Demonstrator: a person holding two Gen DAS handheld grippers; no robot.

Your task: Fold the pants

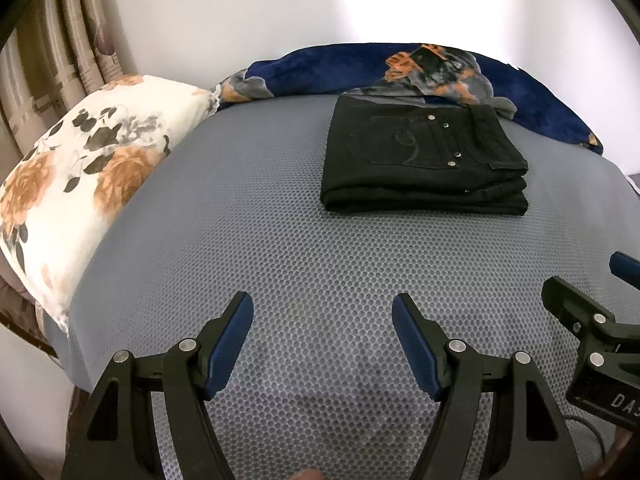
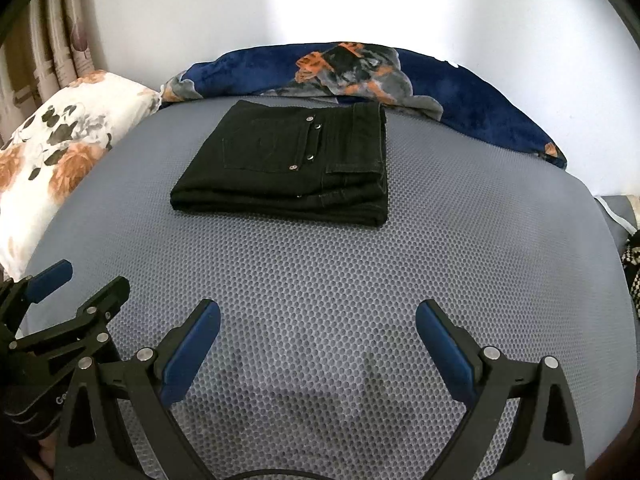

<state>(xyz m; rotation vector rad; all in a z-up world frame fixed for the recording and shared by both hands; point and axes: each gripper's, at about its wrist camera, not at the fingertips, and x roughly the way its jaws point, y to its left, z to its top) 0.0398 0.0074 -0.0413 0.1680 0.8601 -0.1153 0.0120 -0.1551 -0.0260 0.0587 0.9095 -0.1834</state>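
Left tool (image 1: pixel 322 308): jaws stand moderately apart, nothing between the blue pads, held above the near part of the bed with only mesh beneath. Right tool (image 2: pixel 318 316): jaws spread wide, likewise empty, held just beside the left one over the same near area. Each tool shows in the other's view, at the frame edge, well apart from the garment.

Bed (image 1: pixel 280 248): covered by a grey honeycomb-mesh mat, surface flat, faint shadows of the tools on the near part.

Blanket (image 1: pixel 360 68): dark blue plush with an orange and grey print, bunched along the far edge of the bed against the white wall.

Pillow (image 1: pixel 80 160): white with orange and grey flowers, lying at the left edge of the bed, beside a striped beige curtain (image 1: pixel 52 40).

Pants (image 1: pixel 426 160): black, folded into a compact rectangle of several layers, resting flat on the mat in the far half of the bed, just in front of the blanket. The back pocket faces up, its metal rivets (image 1: pixel 452 163) visible; the waistband lies at the right edge of the stack.
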